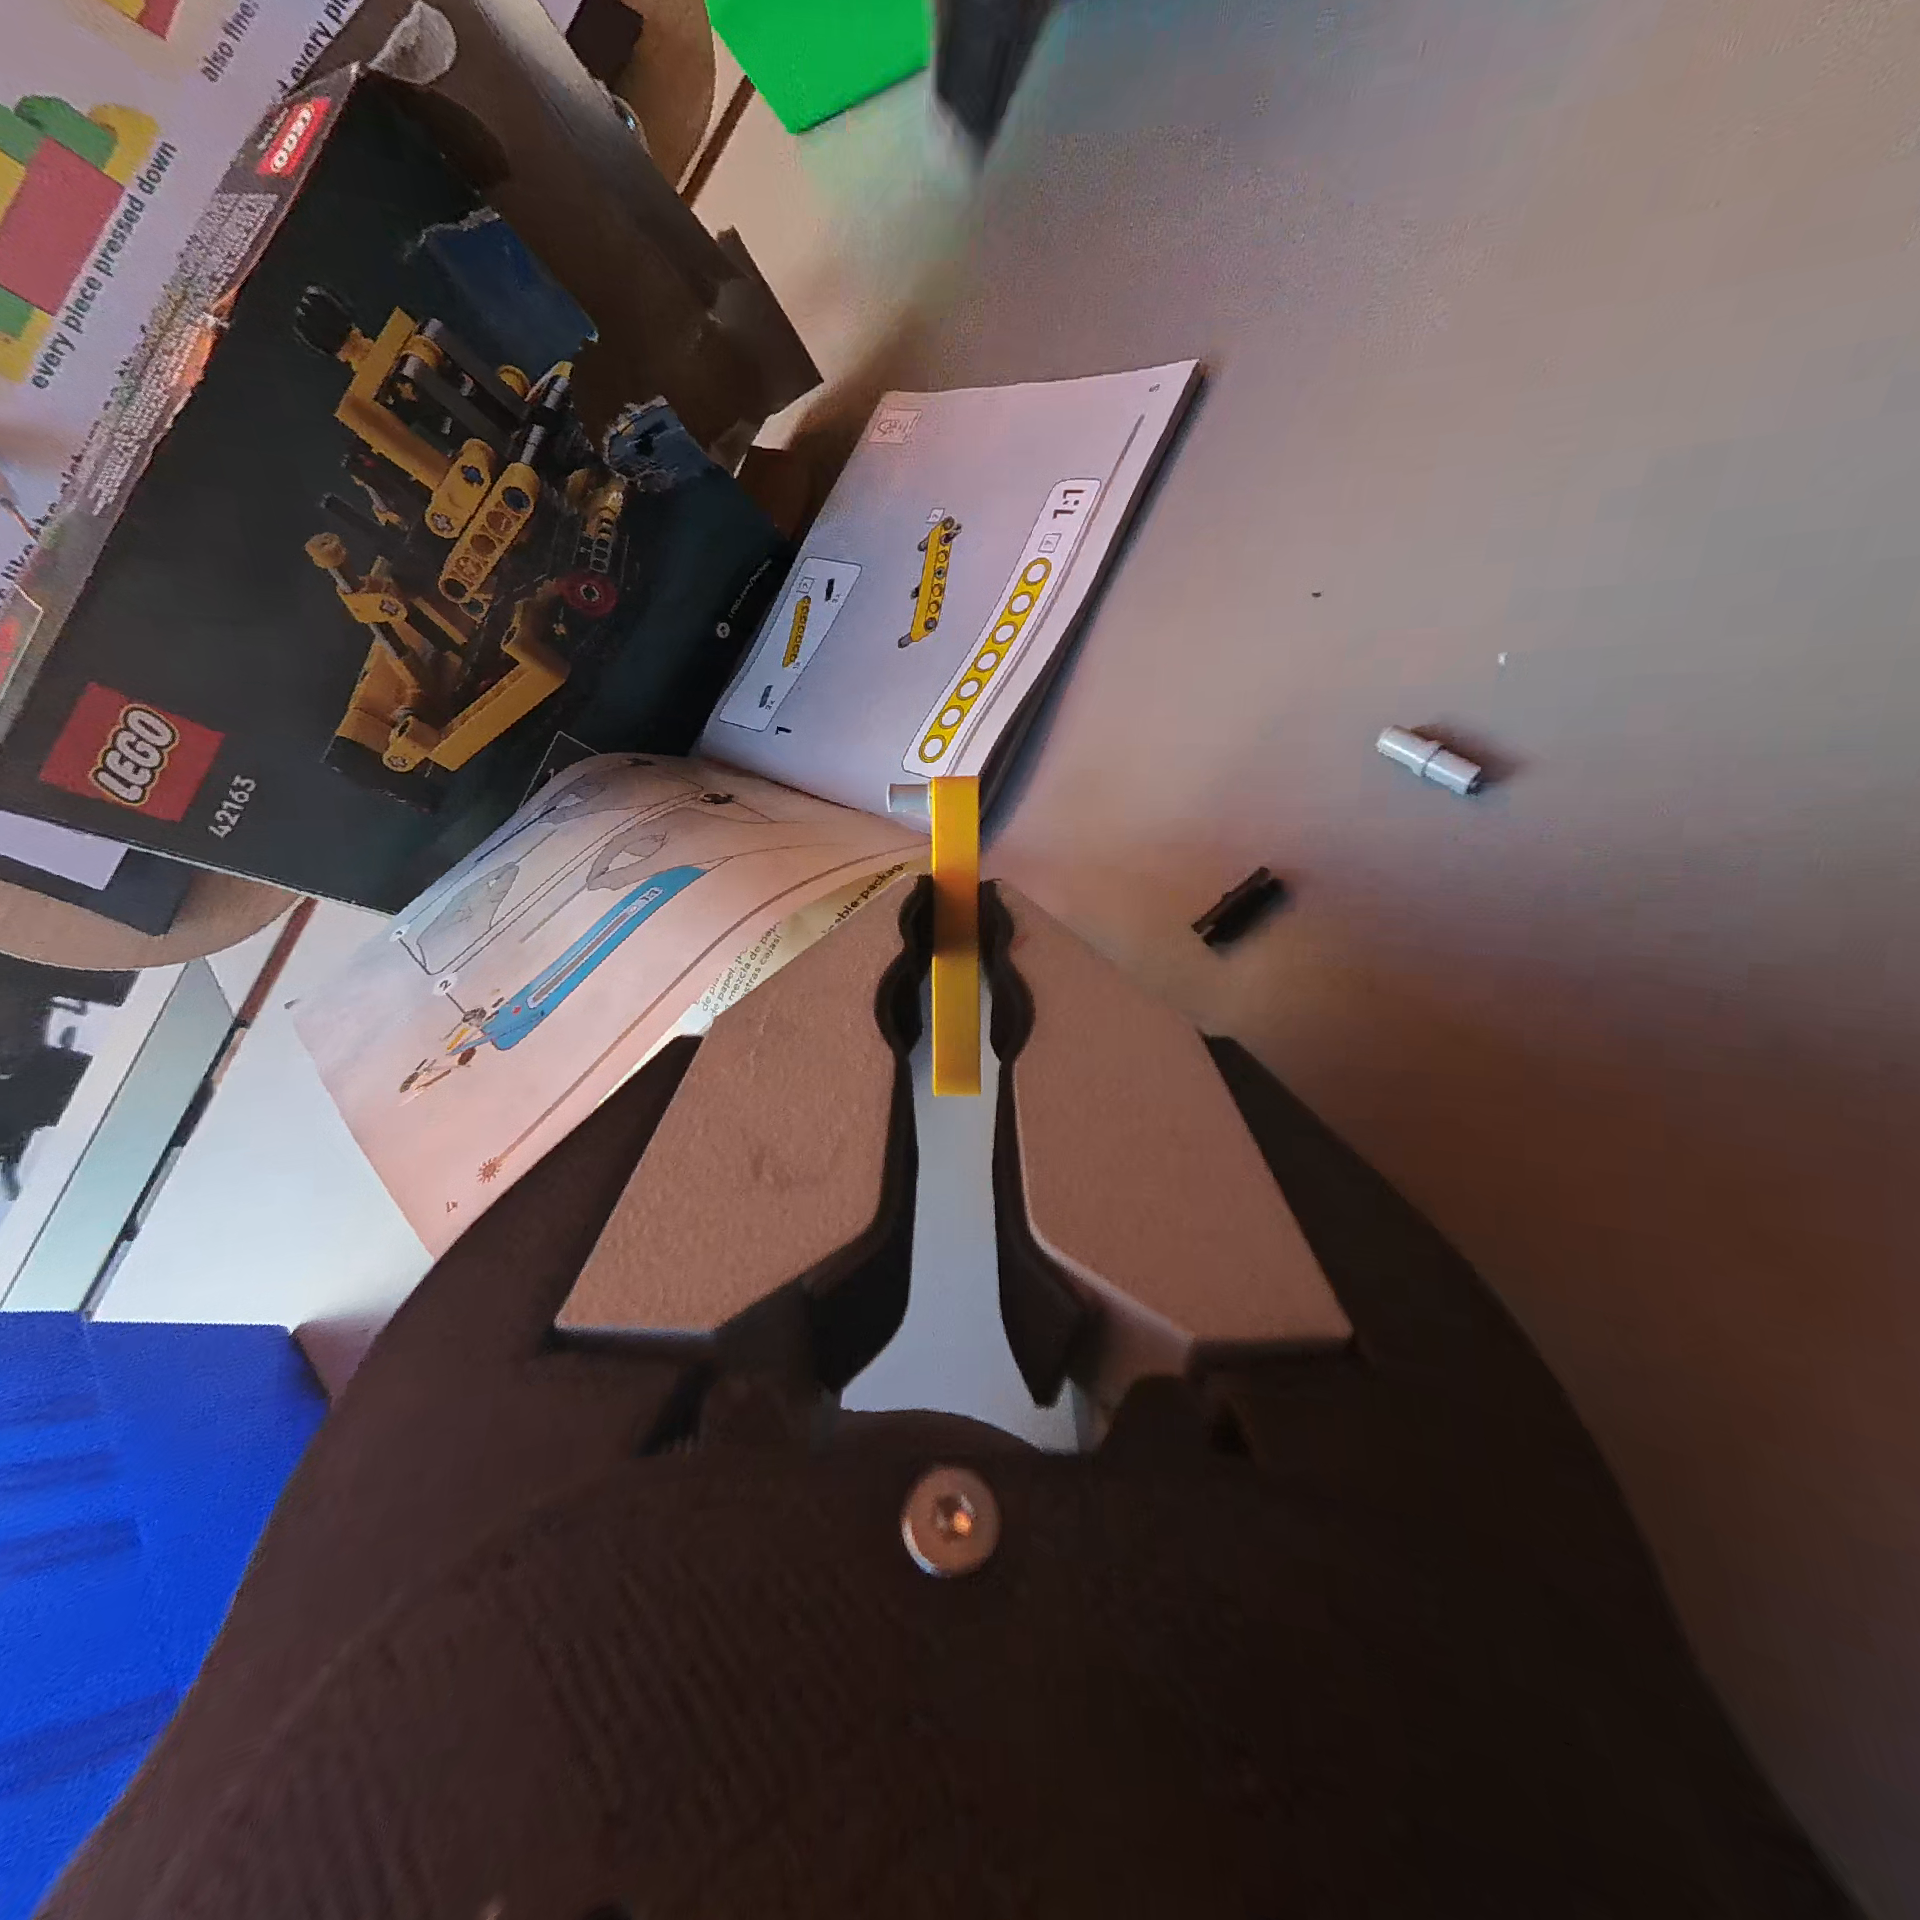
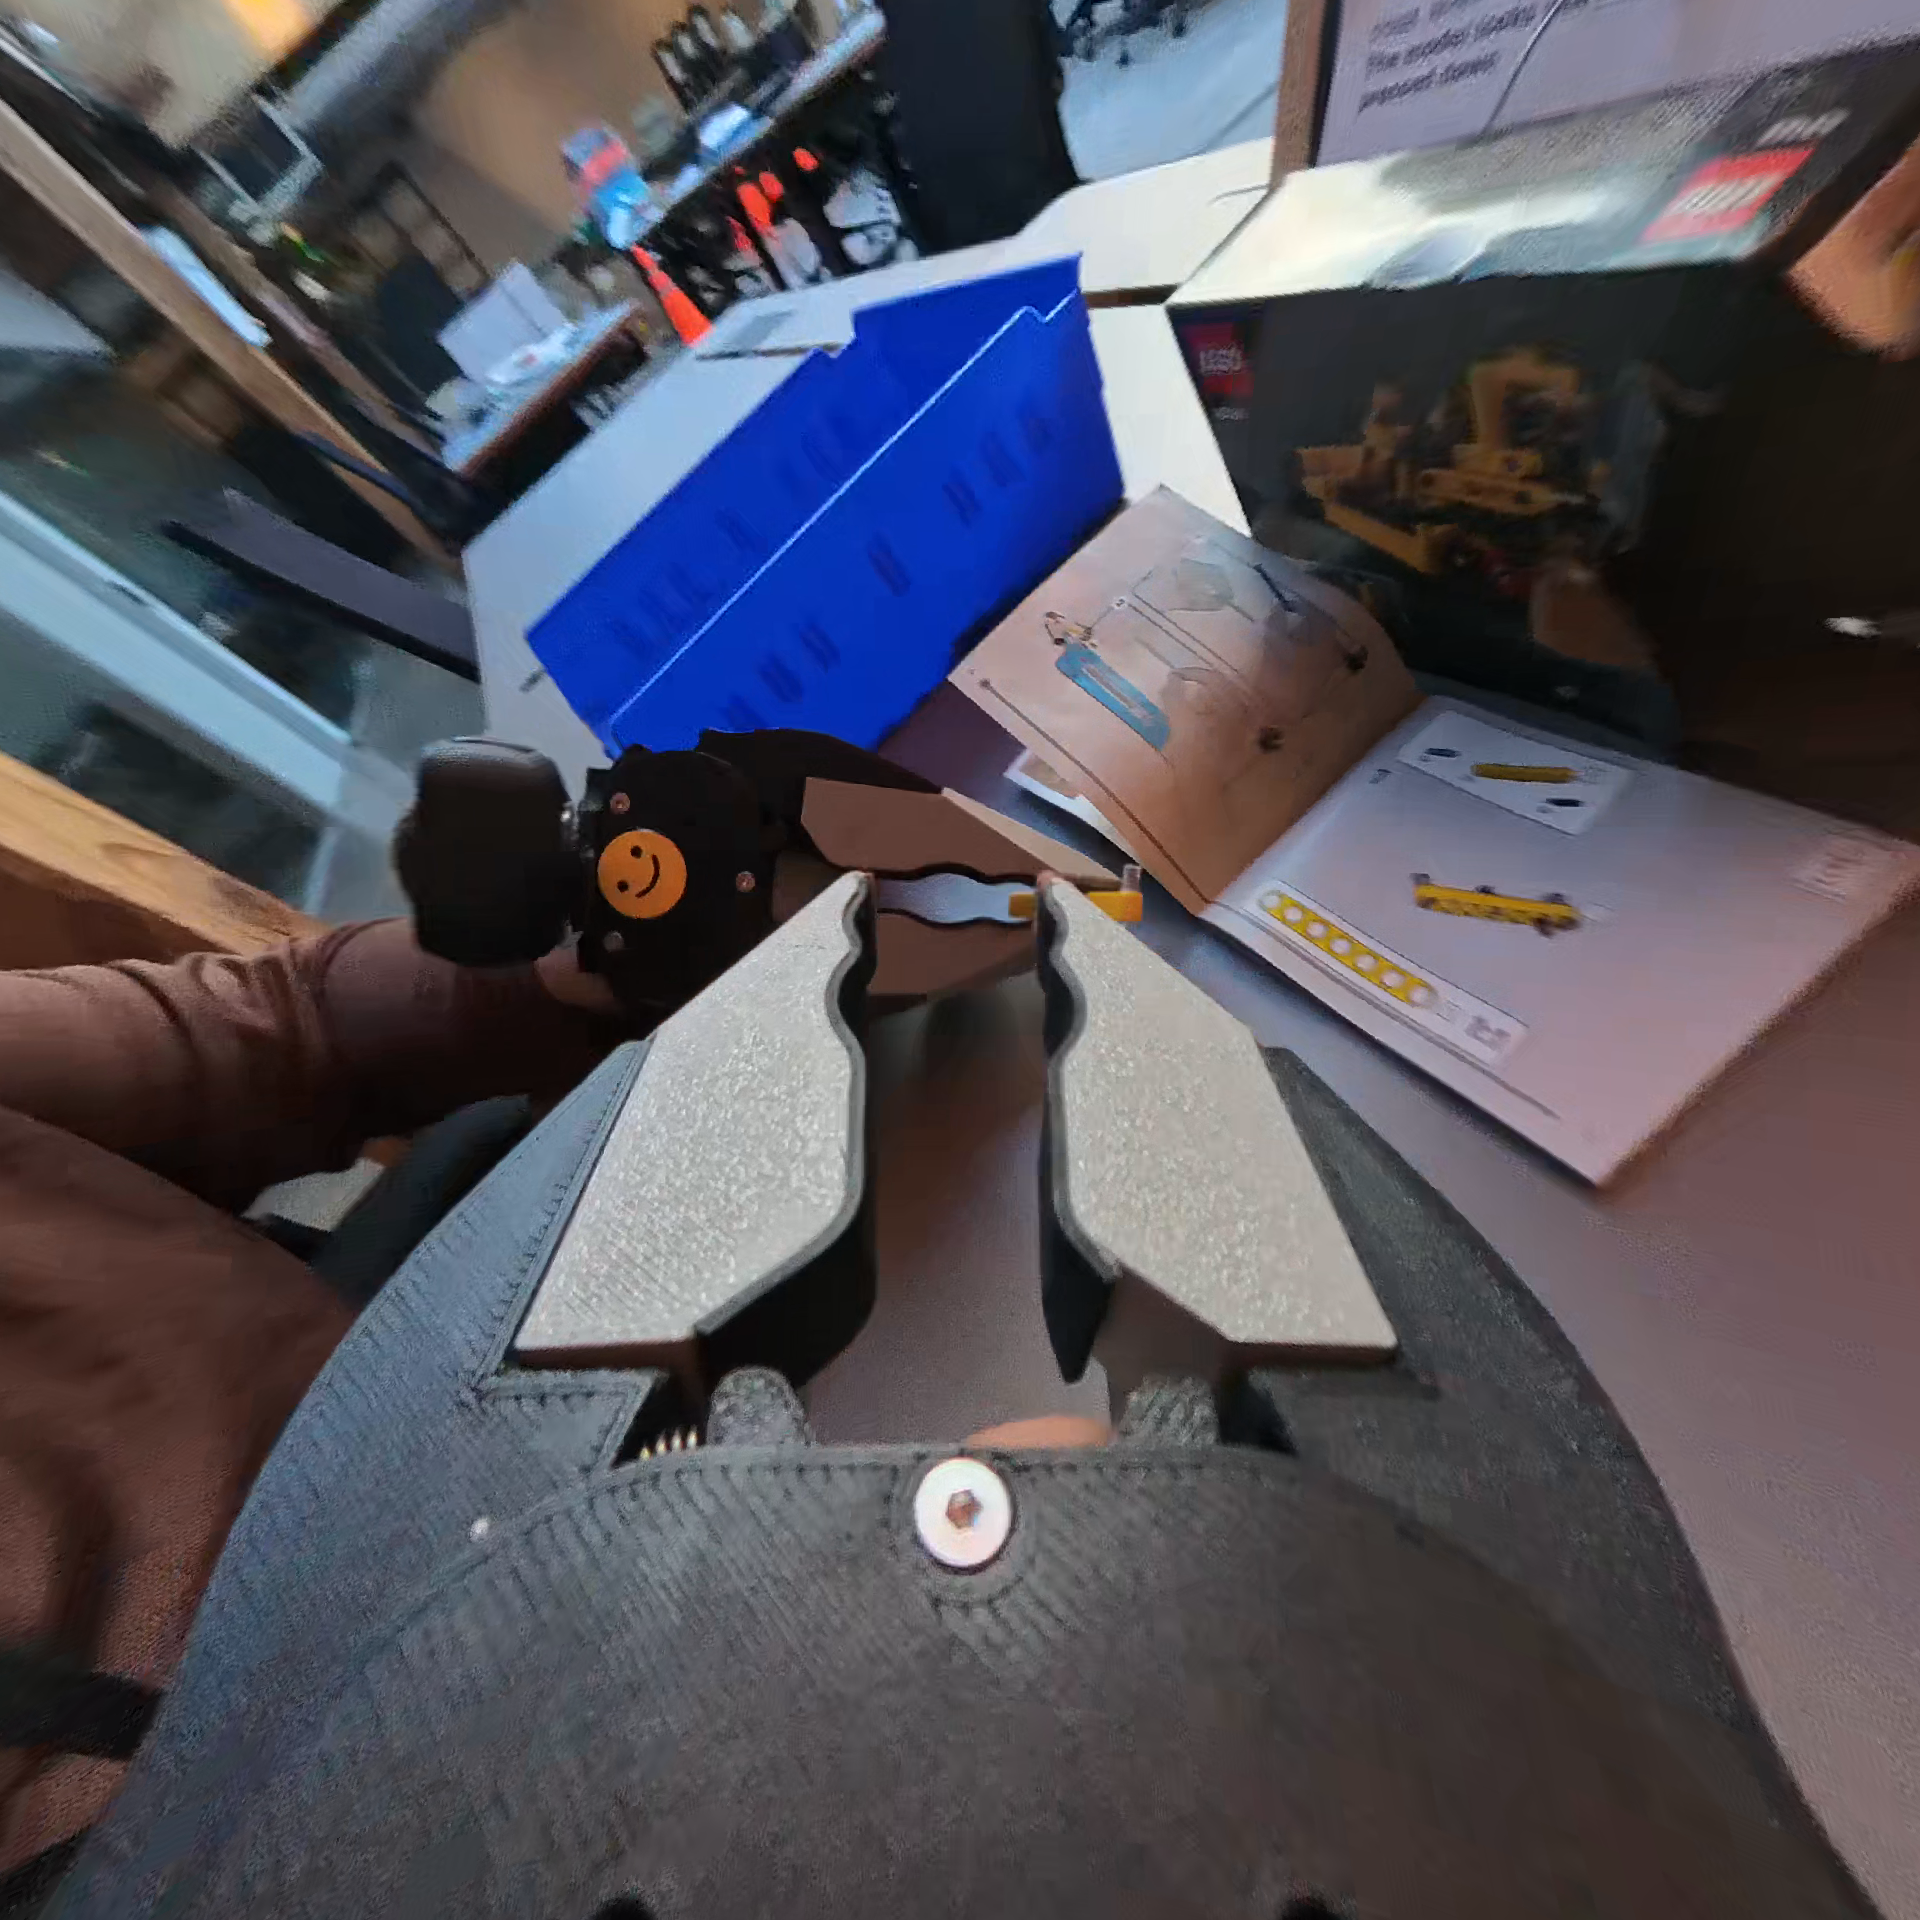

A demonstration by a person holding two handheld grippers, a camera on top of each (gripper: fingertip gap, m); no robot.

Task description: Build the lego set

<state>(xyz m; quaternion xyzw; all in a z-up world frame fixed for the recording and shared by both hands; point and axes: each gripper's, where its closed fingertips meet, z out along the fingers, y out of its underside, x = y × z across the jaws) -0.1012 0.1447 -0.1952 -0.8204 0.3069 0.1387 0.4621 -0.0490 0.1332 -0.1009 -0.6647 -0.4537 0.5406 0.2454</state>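
My left gripper (image 1: 954, 899) is shut on a yellow beam (image 1: 956, 831), seen edge-on, with a grey pin (image 1: 907, 798) stuck in its far end. It hovers over the open instruction booklet (image 1: 997, 540). On the grey table to the right lie a loose grey pin (image 1: 1432, 762) and a black pin (image 1: 1238, 906). My right gripper (image 2: 951, 904) is open and empty, its tips just in front of the left gripper (image 2: 1081, 902) and the yellow beam (image 2: 1112, 904) it holds. The booklet (image 2: 1507, 914) lies to the right.
The set's box (image 1: 343, 540) stands behind the booklet; it also shows in the right wrist view (image 2: 1507, 436). A blue bin (image 2: 852, 520) sits beyond the left gripper. A person's brown sleeve (image 2: 208, 1039) is at the left. A green block (image 1: 821, 52) is far back. The tips of one gripper are about 11 cm away from the tips of the other. Both grippers' tips are roughly 35 cm from the green block (image 1: 821, 52).
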